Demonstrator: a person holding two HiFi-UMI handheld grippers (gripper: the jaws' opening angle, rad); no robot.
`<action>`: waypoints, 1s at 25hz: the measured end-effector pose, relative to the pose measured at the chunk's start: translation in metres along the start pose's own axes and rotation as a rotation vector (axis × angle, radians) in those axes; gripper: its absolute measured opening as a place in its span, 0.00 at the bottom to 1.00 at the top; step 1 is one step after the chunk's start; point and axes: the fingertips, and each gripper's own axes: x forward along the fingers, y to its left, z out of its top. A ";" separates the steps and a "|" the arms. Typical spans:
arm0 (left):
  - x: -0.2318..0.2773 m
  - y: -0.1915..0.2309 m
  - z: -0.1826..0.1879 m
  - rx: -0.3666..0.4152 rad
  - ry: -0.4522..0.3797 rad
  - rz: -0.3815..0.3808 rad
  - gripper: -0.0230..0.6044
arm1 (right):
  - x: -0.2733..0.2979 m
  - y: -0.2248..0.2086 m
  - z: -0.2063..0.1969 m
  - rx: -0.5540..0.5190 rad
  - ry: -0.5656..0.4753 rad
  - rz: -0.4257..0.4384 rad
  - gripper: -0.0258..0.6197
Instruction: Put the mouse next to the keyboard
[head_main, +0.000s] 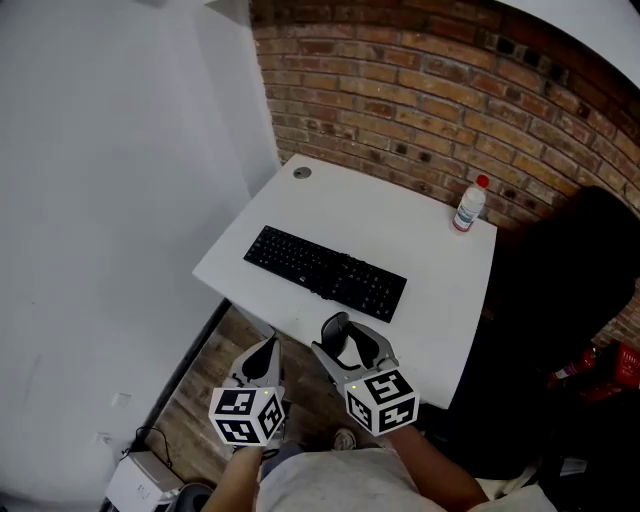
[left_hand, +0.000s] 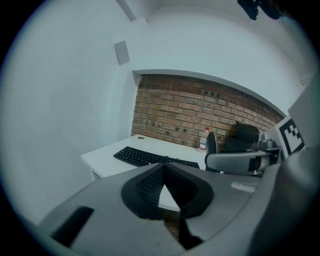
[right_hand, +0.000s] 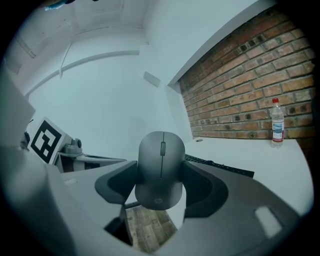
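Right gripper (right_hand: 160, 182) is clamping the mouse (right_hand: 161, 160). Both jaws are pressing its sides, scroll wheel is facing the camera, nose is pointing up.

In the head view the mouse (head_main: 335, 327) is sitting in the jaws over the near edge of the desk (head_main: 420, 240), just near of the right half of the keyboard (head_main: 325, 272) and apart from it. In the right gripper view, wood floor (right_hand: 145, 225) is showing under the mouse.

Left gripper (left_hand: 163, 170) is carrying nothing. Its jaw tips are meeting, with only a small triangular gap lower down between the pads. It's hovering off the near-left desk edge, over the floor (head_main: 210, 390), left of the right gripper and close beside it.

Marker cubes are showing nearest the person: left cube (head_main: 247, 415), right cube (head_main: 382, 400).

Keyboard is lying diagonally mid-desk, black, with its left end farther away than its right end.

Bottle (head_main: 469, 205) is standing upright at the far-right corner, red cap, well apart from the keyboard.

Round grommet (head_main: 302, 172) is sitting at the far-left corner.

Brick wall (head_main: 420, 90) is running behind the desk, and a white wall (head_main: 100, 200) is on the left.

Black chair (head_main: 560, 330) is standing just right of the desk.
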 end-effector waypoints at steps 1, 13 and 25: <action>0.005 -0.001 0.001 0.005 0.001 -0.008 0.02 | 0.001 -0.004 0.001 0.003 -0.003 -0.008 0.49; 0.083 0.011 0.016 0.059 0.022 -0.177 0.02 | 0.036 -0.055 0.010 0.023 -0.047 -0.186 0.49; 0.150 0.031 0.058 0.149 0.095 -0.416 0.02 | 0.078 -0.082 0.036 0.102 -0.065 -0.444 0.49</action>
